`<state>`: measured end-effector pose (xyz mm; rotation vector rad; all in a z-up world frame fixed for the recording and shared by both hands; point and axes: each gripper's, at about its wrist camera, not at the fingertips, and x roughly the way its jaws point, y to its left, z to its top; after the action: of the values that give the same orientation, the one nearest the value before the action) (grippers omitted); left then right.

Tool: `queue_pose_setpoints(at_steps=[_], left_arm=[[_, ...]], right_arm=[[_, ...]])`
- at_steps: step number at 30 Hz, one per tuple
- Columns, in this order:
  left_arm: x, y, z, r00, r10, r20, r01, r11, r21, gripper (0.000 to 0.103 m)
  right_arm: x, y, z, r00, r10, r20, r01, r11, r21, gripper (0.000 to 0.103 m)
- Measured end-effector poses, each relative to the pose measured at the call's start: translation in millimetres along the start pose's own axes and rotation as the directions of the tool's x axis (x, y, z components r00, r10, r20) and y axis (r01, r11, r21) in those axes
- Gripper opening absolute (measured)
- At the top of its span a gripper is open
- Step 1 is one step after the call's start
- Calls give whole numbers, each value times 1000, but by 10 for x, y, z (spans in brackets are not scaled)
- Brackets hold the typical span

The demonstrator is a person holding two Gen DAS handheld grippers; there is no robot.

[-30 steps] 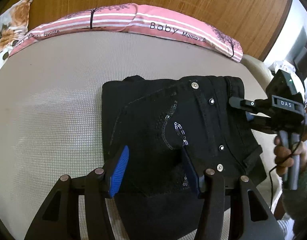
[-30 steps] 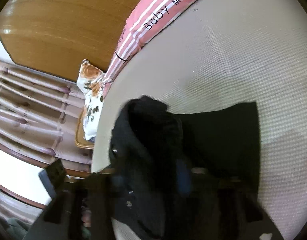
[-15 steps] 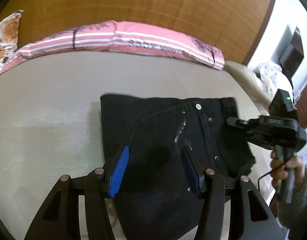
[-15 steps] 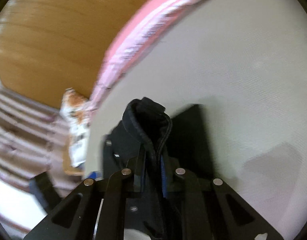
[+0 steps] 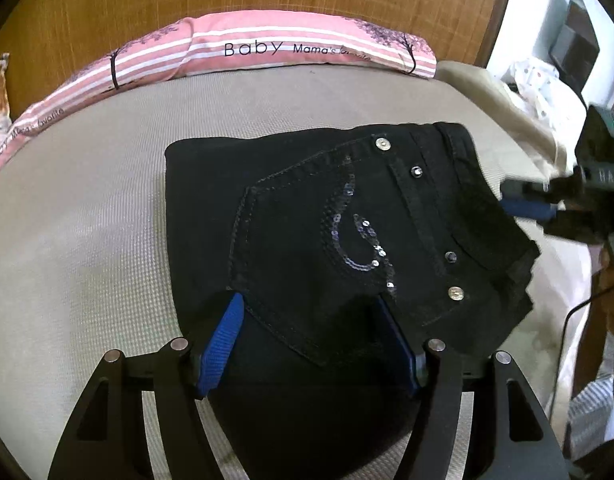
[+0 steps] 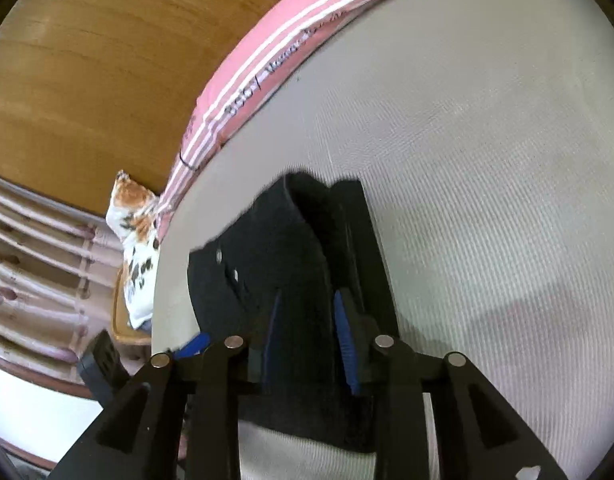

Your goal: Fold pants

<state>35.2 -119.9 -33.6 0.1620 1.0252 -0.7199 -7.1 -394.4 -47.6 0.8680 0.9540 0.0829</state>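
Pants (image 5: 347, 240) are lying folded into a compact black bundle on the beige mattress (image 5: 87, 240), with the sequined pocket facing up and the waistband running along the edge nearest the right gripper (image 6: 307, 344). Left gripper (image 5: 311, 344) is hovering over the near edge of the bundle, its jaws opening; the blue pads (image 5: 223, 340) are standing apart on either side of the pocket corner and are not seen pressing on the cloth. Right gripper is sitting at the waistband end, its jaws also opening, with a raised fold of the fabric between them; the pads appear to be clearing the cloth rather than clamping it. Long axis of the bundle is running from the left gripper's edge toward the pink striped pillow (image 5: 267, 48), across the right gripper's line of approach. Judging from this layout, the fold is looking nearly complete, and any further fold or smoothing would be starting from the waistband end, where the right gripper is nearer.
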Motion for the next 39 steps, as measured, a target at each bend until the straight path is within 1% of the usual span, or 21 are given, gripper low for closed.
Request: queue_pose_setpoints(at_steps=[3, 5, 6, 7, 8, 9, 11, 13, 16, 18, 20, 22, 24, 26, 33, 39], left_arm=[[-75, -45, -47, 1000, -16, 5, 16, 1000, 1, 67], [-111, -105, -83, 1000, -23, 8, 23, 999, 22, 68], [-115, -132, -105, 1000, -23, 6, 22, 999, 33, 69], [-109, -158, -129, 1000, -20, 1, 20, 999, 42, 69], [-97, -177, -149, 1000, -11, -4, 11, 999, 49, 69], [-92, -187, -157, 1000, -5, -5, 5, 999, 52, 69], [-114, -188, -168, 1000, -10, -1, 10, 999, 46, 69], [-163, -180, -166, 1000, -15, 10, 15, 999, 38, 69], [-239, -169, -161, 1000, -13, 24, 12, 999, 34, 69], [-219, -163, -182, 1000, -11, 2, 10, 999, 35, 69], [-98, -176, -235, 999, 29, -46, -27, 998, 50, 69], [-42, -206, -280, 997, 57, -44, -54, 996, 72, 69], [-31, -220, -290, 997, 69, -41, -66, 995, 74, 69], [-21, -210, -290, 997, 66, -45, -63, 996, 67, 69], [-18, -227, -308, 997, 71, -38, -69, 996, 63, 69], [-16, -225, -308, 997, 74, -32, -72, 996, 62, 69]], right_arm=[[-11, -17, -134, 1000, -1, -31, 1, 1000, -2, 27], [11, -26, -206, 999, 11, -50, -11, 1000, -2, 27], [24, -24, -238, 999, -1, -53, 0, 1000, -10, 27], [31, -20, -261, 999, -13, -48, 12, 1000, -19, 23], [32, -4, -283, 999, -38, -37, 36, 999, -37, 13], [6, -1, -295, 998, -51, -28, 49, 998, -46, 13], [-60, 32, -327, 999, -45, -11, 45, 998, -53, 11], [-140, 79, -387, 998, -65, 7, 65, 995, -78, 10], [-216, 71, -488, 997, -81, 17, 82, 994, -76, 9], [-183, 20, -570, 993, -120, 15, 121, 989, -85, 9], [-110, -50, -605, 988, -152, 15, 153, 984, -93, 9], [-81, -100, -585, 990, -143, 16, 144, 987, -71, 9], [-85, -90, -581, 988, -154, 16, 155, 984, -85, 9], [-83, -74, -584, 987, -160, 19, 161, 983, -90, 9], [-69, -54, -572, 986, -165, 17, 165, 985, -54, 10], [-75, -8, -556, 985, -173, 13, 173, 984, -47, 14]])
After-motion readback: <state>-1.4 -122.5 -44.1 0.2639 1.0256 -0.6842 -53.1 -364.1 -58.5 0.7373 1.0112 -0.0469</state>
